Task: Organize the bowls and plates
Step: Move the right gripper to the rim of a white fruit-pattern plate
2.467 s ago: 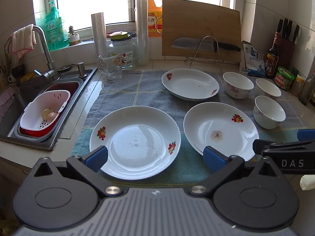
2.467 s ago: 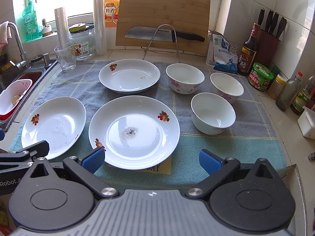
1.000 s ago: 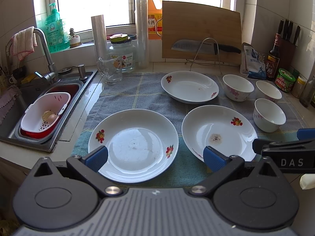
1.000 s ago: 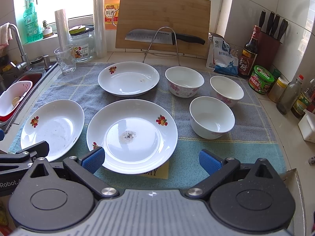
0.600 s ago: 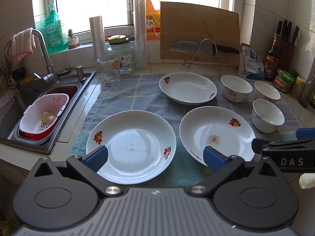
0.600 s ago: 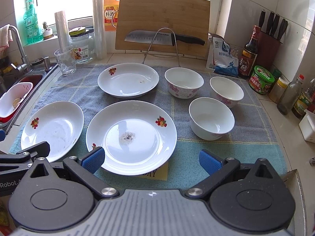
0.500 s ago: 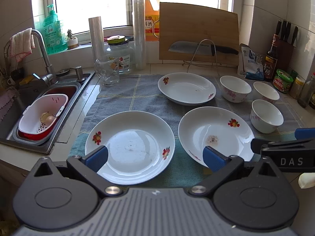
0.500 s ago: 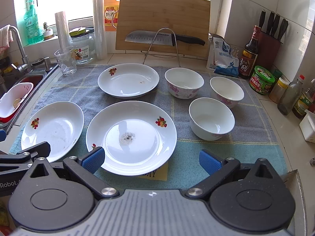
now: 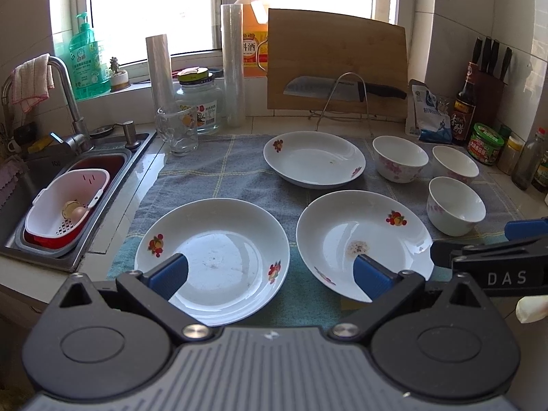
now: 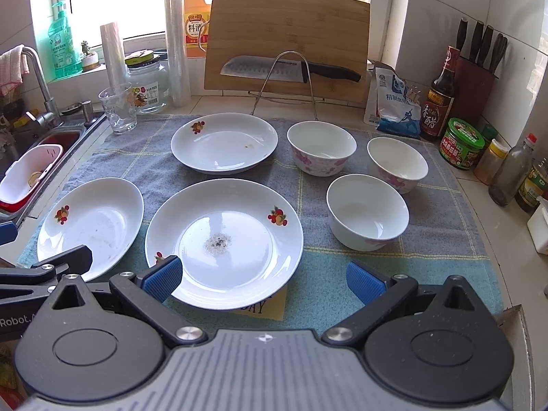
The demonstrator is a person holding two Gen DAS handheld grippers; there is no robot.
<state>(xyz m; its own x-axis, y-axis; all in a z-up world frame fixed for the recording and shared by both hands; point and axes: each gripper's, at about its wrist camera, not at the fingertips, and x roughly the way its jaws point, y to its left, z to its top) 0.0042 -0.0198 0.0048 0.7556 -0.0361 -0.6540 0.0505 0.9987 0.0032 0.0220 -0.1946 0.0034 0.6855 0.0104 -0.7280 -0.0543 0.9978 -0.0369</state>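
Three white plates with fruit decals lie on a grey-blue towel [image 9: 222, 171]: a near-left plate [image 9: 212, 251] [image 10: 90, 226], a middle plate with a dark speck patch [image 9: 363, 239] [image 10: 224, 241], and a far plate [image 9: 313, 159] [image 10: 224, 144]. Three white bowls stand to the right: a far floral bowl [image 10: 321, 147], a right bowl [image 10: 397, 162] and a near bowl [image 10: 368, 210] [image 9: 457, 203]. My left gripper [image 9: 270, 274] hovers open over the near edges of the two front plates. Open too, my right gripper [image 10: 262, 279] is above the middle plate's near rim. Neither holds anything.
A sink [image 9: 68, 178] with a pink-white basket [image 9: 65, 205] lies at left, with a glass mug [image 9: 178, 130] and a jar [image 9: 198, 102] behind the towel. A cutting board [image 10: 287, 41] and knife [image 10: 291, 66] stand at the back. Bottles and jars [image 10: 462, 144] crowd the right side.
Both grippers have drawn back and up a little, so the plates and bowls sit slightly farther away in both views. No dish has moved.
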